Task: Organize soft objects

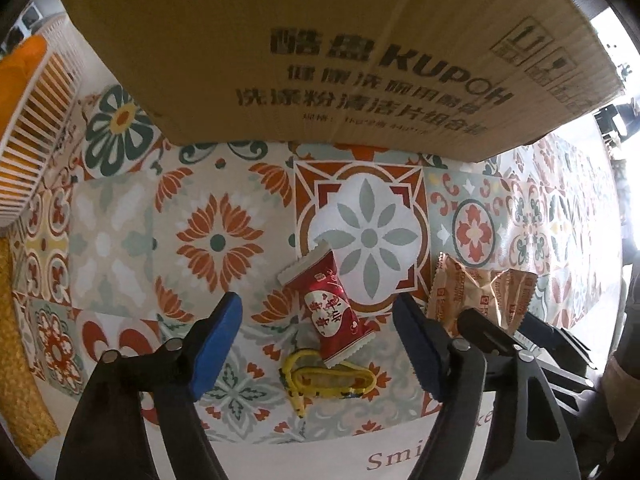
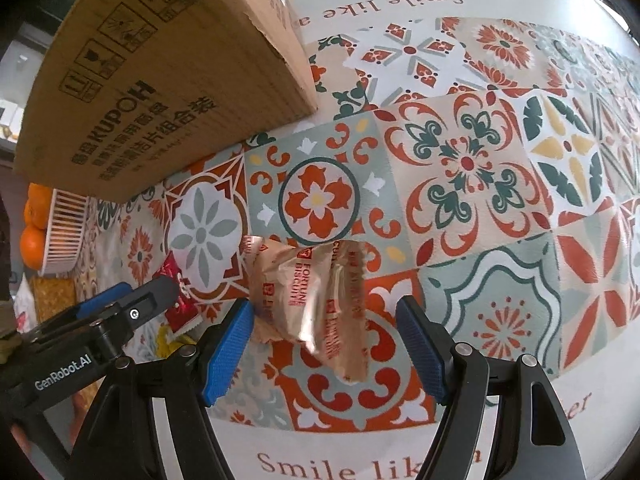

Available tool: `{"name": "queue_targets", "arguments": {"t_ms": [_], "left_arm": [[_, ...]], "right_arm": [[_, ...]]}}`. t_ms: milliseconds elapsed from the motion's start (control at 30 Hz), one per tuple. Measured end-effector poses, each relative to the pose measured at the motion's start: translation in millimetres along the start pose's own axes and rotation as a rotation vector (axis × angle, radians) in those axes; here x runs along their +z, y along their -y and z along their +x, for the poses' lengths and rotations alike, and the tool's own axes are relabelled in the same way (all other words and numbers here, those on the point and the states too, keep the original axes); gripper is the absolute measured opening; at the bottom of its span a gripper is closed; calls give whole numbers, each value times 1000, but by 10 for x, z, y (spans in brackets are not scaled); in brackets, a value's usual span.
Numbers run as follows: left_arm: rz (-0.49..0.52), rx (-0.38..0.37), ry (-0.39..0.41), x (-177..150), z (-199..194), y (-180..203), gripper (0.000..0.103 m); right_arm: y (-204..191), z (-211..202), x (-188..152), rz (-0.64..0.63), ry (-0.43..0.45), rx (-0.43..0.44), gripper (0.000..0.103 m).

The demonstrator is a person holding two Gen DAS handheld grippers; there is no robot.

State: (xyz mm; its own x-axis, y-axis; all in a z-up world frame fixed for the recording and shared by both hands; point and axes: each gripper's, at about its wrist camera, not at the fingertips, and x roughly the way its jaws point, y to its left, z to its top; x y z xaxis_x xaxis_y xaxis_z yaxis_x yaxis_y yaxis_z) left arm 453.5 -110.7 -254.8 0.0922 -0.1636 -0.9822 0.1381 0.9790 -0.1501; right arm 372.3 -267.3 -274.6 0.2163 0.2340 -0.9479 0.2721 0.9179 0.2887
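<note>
Two handheld grippers point down at a tablecloth (image 2: 500, 152) printed with coloured floral tiles. A large brown cardboard box (image 1: 320, 48) stands on it and serves as the landmark. Just in front of the box lies a red candy wrapper (image 1: 332, 308), its near end resting on a yellow packet (image 1: 332, 380). The left gripper (image 1: 320, 344) hangs over both — its blue pads stand wide apart, one on each side of the red wrapper, touching nothing. Farther from the box, just beside the red wrapper, lies a crumpled tan biscuit packet (image 2: 316, 292). The right gripper (image 2: 326, 344) brackets it, jaws open, pads clear of the foil. At the box's far side sits a white slatted basket (image 2: 66, 228) of oranges.
</note>
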Motion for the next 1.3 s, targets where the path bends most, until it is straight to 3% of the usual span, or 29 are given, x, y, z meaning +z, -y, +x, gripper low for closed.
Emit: {"name": "queue_targets", "arguments": {"t_ms": [200,367,533,900,1300], "left_arm": [[-15,-28,-35,55,180,-36,61],[-14,-53,-42,45,315,-11,52],[10,-68,-38,-31,373,52,27],[52,-130,19,-322,257,44,25],[75,-112,119,-536,-161,-58,25]], "right_arm": [[-103,42,13,-22,22,6,73],[-185,85,29,-13,31,39,61],[-158,73,17,-1,39,59,55],[-55,-116,-57,6,100,107,43],[-77,-420,-91,-25,179,127,40]]}}
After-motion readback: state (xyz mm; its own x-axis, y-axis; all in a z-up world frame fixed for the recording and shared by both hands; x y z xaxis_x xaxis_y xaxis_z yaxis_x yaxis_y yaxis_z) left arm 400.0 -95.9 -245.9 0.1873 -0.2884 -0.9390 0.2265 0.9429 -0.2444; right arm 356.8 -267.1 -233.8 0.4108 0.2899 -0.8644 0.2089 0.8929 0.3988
